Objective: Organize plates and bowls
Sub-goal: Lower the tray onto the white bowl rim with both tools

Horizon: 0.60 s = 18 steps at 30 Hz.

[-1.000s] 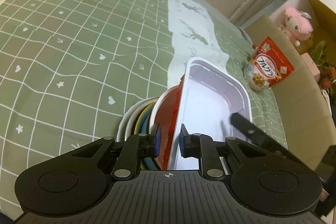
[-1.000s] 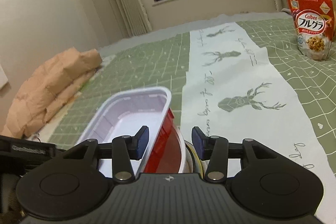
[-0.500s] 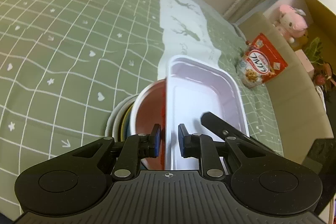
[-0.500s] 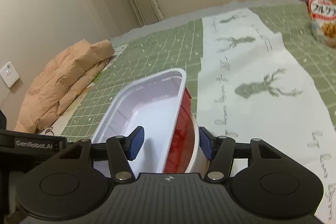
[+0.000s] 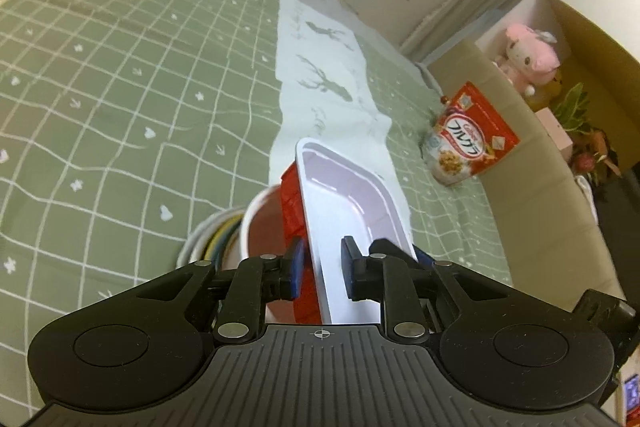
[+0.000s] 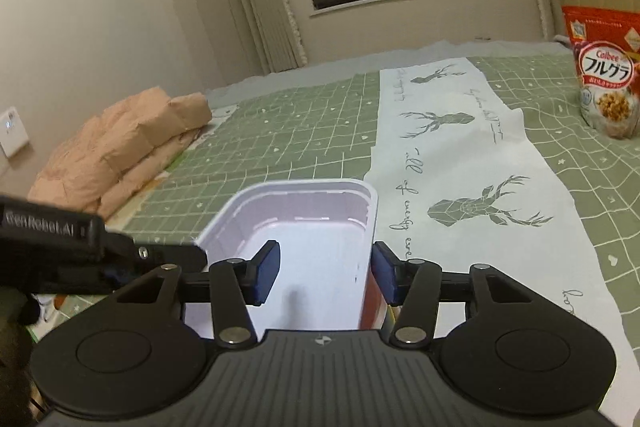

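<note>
Right, my left claw (image 5: pixel 320 273) has just been opening, its jaws straddling one rim of the white rectangular plastic tray (image 5: pixel 352 203); my right claw (image 6: pixel 323 277) has just been closing astride the opposite rim. The tray tilts above the red round bowl (image 5: pixel 264 227), bed's six o'clock.

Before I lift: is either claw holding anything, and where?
Nothing looks clamped. The left claw, just opening, straddles one side wall of the white tray; the right claw, just closing, straddles the opposite wall, pads not pinching.

L claw (image 5: pixel 320 273) jaws just widening, R claw (image 6: pixel 326 273) narrowing.
</note>
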Tool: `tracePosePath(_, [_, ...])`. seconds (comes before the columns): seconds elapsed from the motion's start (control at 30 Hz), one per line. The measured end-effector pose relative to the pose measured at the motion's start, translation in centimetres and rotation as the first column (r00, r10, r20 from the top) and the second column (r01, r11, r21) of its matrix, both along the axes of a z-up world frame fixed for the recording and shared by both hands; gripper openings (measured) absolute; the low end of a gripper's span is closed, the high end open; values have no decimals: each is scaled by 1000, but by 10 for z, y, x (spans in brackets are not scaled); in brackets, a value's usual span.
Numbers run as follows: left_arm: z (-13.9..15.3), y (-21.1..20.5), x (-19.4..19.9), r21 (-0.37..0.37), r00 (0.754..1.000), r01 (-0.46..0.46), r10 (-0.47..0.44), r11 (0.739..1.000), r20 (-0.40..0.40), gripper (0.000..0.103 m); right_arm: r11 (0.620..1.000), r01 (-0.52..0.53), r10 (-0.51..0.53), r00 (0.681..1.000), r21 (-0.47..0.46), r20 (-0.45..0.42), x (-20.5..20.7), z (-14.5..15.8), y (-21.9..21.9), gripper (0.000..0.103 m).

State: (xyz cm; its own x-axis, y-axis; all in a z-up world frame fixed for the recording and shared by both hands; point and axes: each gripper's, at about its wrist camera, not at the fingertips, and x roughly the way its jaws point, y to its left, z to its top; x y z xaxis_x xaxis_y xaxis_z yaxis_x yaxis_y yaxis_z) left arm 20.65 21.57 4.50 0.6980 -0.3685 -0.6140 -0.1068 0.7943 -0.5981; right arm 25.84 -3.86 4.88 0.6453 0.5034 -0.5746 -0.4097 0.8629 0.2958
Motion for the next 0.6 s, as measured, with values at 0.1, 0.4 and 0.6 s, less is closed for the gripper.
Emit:
tracePosePath(0.1, [1,1,-2,18,1000,-8,8,1000,-2,23,1000,-14,14,1000,15,-15,-3,-2,1,47])
tracePosePath(0.4, [-1,4,4,61,1000,-31,31,998,5,22,998,-45,47,997,-31,63,-8,8,14,47])
tracePosePath(0.6, [-12,0,2,70,999,-2,4,998,-32,22,998,-54,54,998,-34,20,-10,-4,13,47])
